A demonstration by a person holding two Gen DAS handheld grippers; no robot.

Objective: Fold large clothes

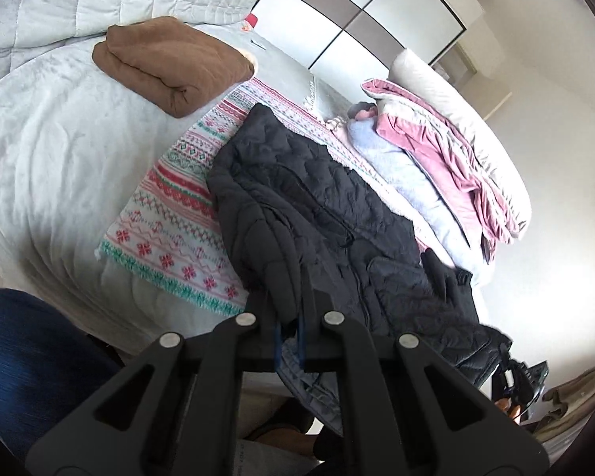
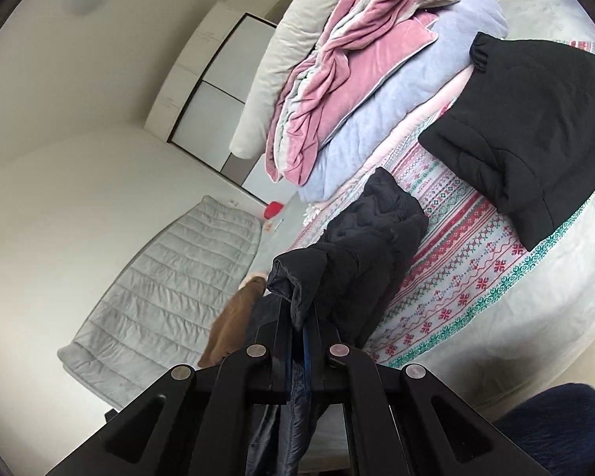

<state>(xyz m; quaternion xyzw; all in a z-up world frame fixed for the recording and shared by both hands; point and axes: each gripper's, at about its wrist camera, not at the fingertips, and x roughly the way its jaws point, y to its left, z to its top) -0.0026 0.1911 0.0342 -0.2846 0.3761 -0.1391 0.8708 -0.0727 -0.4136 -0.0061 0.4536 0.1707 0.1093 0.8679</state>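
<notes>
A black quilted jacket (image 1: 329, 198) lies along a patterned red, white and green blanket (image 1: 170, 218) on the bed, its lower part hanging off the near edge. My left gripper (image 1: 288, 317) is shut on a bunched edge of the jacket. In the right wrist view my right gripper (image 2: 299, 317) is shut on another part of the same jacket (image 2: 361, 238), lifting it in a ridge above the blanket (image 2: 456, 261). The right gripper also shows small at the lower right of the left wrist view. A second black garment (image 2: 535, 127) lies flat further along the blanket.
A folded brown garment (image 1: 170, 63) sits on the grey bedcover (image 1: 39, 150). Pink (image 1: 448, 146) and pale lilac (image 1: 396, 166) bedding is piled by a white pillow (image 1: 456, 91). A white wardrobe (image 1: 337, 12) stands behind. A blue-clad leg (image 1: 27, 357) is near the bed edge.
</notes>
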